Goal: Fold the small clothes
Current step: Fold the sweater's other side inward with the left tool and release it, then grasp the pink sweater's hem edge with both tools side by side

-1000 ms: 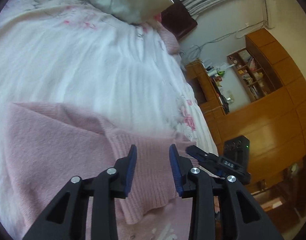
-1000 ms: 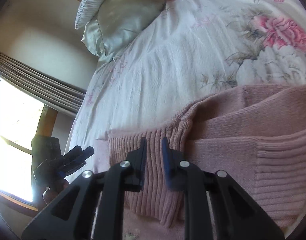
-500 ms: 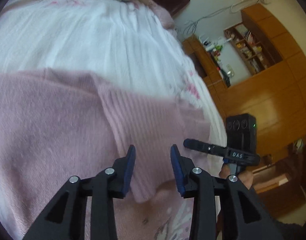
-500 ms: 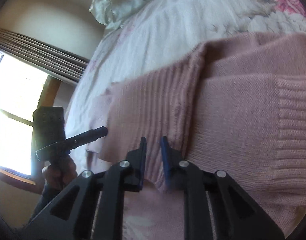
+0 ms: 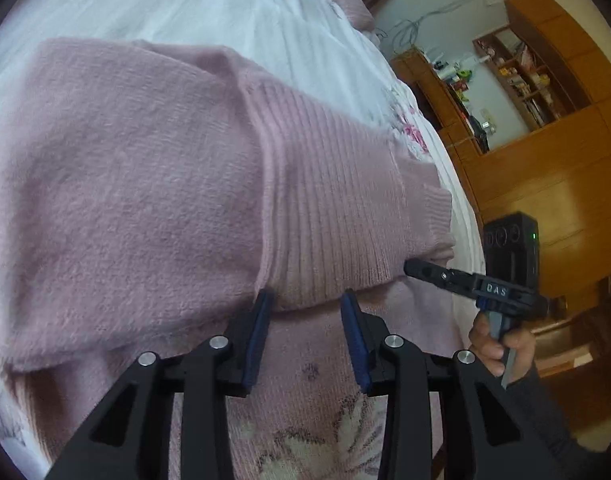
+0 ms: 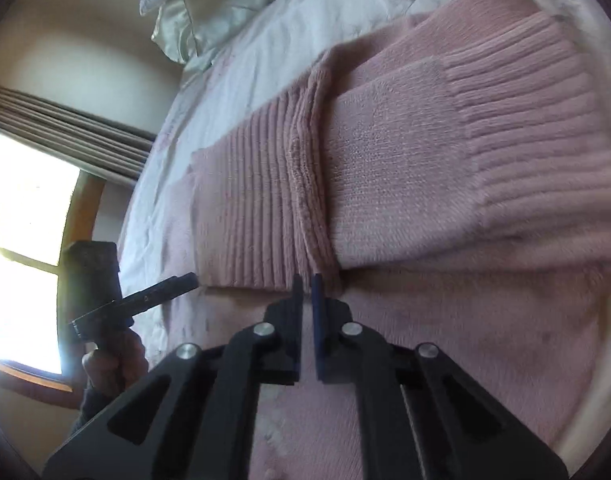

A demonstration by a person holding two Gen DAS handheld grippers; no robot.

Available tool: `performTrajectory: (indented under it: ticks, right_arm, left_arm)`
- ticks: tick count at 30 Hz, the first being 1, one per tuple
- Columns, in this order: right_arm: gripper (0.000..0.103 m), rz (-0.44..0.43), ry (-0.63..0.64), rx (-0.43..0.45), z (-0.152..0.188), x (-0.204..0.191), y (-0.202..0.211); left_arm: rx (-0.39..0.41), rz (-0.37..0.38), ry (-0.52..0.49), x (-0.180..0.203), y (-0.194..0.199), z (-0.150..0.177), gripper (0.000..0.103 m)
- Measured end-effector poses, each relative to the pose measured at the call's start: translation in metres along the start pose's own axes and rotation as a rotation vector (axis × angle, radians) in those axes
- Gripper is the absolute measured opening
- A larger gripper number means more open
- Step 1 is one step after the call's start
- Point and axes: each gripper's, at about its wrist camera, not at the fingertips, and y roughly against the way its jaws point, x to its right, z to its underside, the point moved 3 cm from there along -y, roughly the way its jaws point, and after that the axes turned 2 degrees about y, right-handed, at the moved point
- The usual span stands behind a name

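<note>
Left wrist view shows a pink knit sweater (image 5: 137,200) spread over the white floral bedspread (image 5: 233,12), filling the left and centre of the frame, with a ribbed band (image 5: 337,208) doubled over onto the body of the garment. The left gripper (image 5: 305,332) sits at the lower centre with its blue-padded fingers (image 5: 257,336) well apart, poised at the folded edge of the ribbing but holding nothing. At the right edge of this frame the right gripper (image 5: 469,284) reaches in, a hand (image 5: 501,344) on its handle, its tip just beside the corner of the ribbed band.

From the right wrist view the same sweater (image 6: 405,184) fills the centre and right, a sleeve with its ribbed cuff (image 6: 533,136) laid across the body. The right gripper (image 6: 307,292) has its fingers drawn almost together at the folded edge; a slit remains between them, and whether any knit is pinched there cannot be told (the fabric nearby is blurred). The left gripper (image 6: 161,292) appears at the lower left, before the bright window (image 6: 21,248).

The step in hand looks like a lengthwise fold just laid down, hem end brought over the body. The next move probably calls for both grippers to take the near folded edge at matching points and carry it over evenly, so the layers do not slide apart.
</note>
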Motion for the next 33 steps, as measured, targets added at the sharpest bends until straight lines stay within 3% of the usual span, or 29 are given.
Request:
performTrajectory:
  ticks: [1, 4, 7, 10, 13, 16, 21, 24, 31, 33]
  right_arm:
    - [0.032, -0.020, -0.004, 0.031, 0.010, -0.003, 0.020]
    - [0.049, -0.068, 0.011, 0.061, 0.060, -0.008, 0.073]
    - [0.054, -0.039, 0.007, 0.026, 0.130, 0.006, 0.113]
    - [0.054, 0.028, -0.016, 0.002, 0.203, 0.034, 0.146]
    - [0.054, 0.052, -0.065, -0.033, 0.263, 0.061, 0.161]
    - [0.054, 0.060, -0.097, -0.057, 0.299, 0.081, 0.161]
    - [0.054, 0.013, -0.099, -0.071, 0.307, 0.076, 0.142]
    - [0.054, 0.037, -0.076, -0.094, 0.306, 0.073, 0.126]
    - [0.056, -0.006, -0.073, -0.121, 0.316, 0.073, 0.117]
    - [0.056, -0.024, -0.071, -0.124, 0.319, 0.076, 0.122]
  left_arm:
    - [0.025, 0.011, 0.010, 0.002, 0.014, 0.004, 0.053]
    - [0.077, 0.083, 0.036, 0.006, 0.065, 0.039, 0.076]
    - [0.092, 0.096, 0.027, -0.002, 0.118, 0.109, 0.078]
    - [0.109, 0.033, 0.041, -0.027, 0.160, 0.188, 0.080]
    - [0.083, 0.014, 0.118, -0.060, 0.177, 0.261, 0.080]
    - [0.053, 0.002, 0.192, -0.089, 0.172, 0.315, 0.080]
    - [0.025, 0.046, 0.261, -0.108, 0.152, 0.341, 0.080]
    - [0.021, 0.045, 0.252, -0.102, 0.144, 0.337, 0.080]
    - [-0.061, 0.051, 0.198, -0.083, 0.122, 0.332, 0.080]
    - [-0.067, 0.097, 0.192, -0.076, 0.122, 0.335, 0.080]
